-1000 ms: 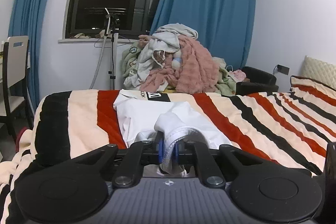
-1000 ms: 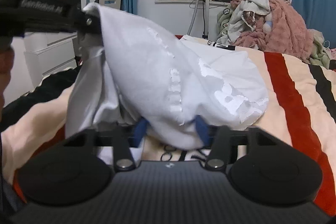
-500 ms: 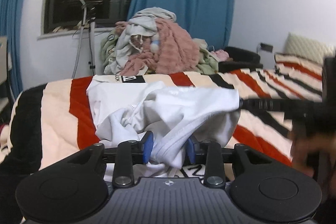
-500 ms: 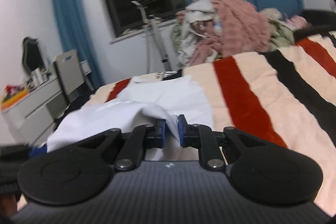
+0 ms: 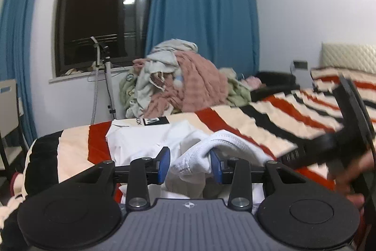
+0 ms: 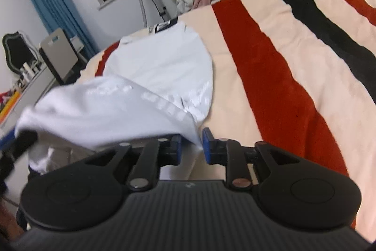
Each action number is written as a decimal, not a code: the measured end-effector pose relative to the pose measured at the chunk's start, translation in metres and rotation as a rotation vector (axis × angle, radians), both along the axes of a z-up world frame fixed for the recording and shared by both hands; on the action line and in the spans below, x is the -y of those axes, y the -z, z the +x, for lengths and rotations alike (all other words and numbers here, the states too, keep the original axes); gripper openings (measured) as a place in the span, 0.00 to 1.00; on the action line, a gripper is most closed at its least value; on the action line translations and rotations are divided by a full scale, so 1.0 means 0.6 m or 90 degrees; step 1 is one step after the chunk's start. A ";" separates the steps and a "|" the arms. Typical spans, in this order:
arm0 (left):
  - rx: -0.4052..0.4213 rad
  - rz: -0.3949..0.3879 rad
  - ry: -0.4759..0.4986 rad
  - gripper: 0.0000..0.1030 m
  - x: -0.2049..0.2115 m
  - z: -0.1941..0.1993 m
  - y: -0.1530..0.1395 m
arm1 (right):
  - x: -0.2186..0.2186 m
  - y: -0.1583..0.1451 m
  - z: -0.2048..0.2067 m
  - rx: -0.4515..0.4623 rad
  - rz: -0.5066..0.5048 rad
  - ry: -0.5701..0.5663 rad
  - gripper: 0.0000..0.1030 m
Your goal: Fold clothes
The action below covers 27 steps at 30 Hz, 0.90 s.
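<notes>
A white T-shirt [image 5: 141, 140] lies bunched on the striped bed blanket [image 5: 258, 124], with a black printed label at its far end. My left gripper [image 5: 189, 162] is open, and a ribbed white fold of the shirt rests loosely between its blue pads. In the right wrist view the shirt [image 6: 150, 77] spreads left of centre. My right gripper [image 6: 191, 148] is open, with a thin corner of the shirt hanging in the gap. The right gripper also shows blurred at the right of the left wrist view [image 5: 333, 145].
A heap of pink, grey and green laundry [image 5: 183, 81] sits beyond the bed under blue curtains [image 5: 202, 15]. A garment steamer stand [image 5: 105, 77] is by the dark window. A chair [image 6: 58, 55] and a desk stand left. The blanket [image 6: 293, 62] stretches right.
Both grippers have opened their jaws and loosened their hold on the shirt. The right gripper has swung right and tilted down toward the bed; the shirt has dropped lower.
</notes>
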<state>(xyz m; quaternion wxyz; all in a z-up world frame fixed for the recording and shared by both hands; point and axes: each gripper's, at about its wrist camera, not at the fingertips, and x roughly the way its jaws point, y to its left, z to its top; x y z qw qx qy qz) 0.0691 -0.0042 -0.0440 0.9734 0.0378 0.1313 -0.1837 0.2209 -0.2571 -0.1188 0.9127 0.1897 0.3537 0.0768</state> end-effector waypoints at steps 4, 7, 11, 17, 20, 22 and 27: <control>-0.015 -0.057 -0.020 0.37 -0.004 0.054 -0.021 | 0.007 0.005 -0.016 -0.014 0.023 -0.025 0.50; -0.027 -0.081 -0.016 0.37 0.000 0.094 -0.031 | 0.007 -0.003 -0.034 0.006 0.017 -0.028 0.68; -0.053 -0.078 -0.027 0.37 0.016 0.152 -0.025 | -0.003 -0.026 -0.042 0.072 -0.004 -0.037 0.77; -0.115 -0.077 -0.043 0.38 0.016 0.210 0.012 | -0.012 -0.019 -0.022 0.107 -0.014 -0.019 0.77; -0.134 -0.087 -0.051 0.38 0.005 0.221 0.026 | -0.017 -0.015 -0.012 0.124 -0.019 -0.009 0.77; -0.146 -0.093 -0.056 0.38 -0.002 0.228 0.035 | -0.017 -0.012 -0.004 0.133 -0.019 0.002 0.77; -0.158 -0.116 -0.033 0.42 -0.006 0.220 0.043 | 0.060 0.014 0.014 0.084 0.090 0.142 0.78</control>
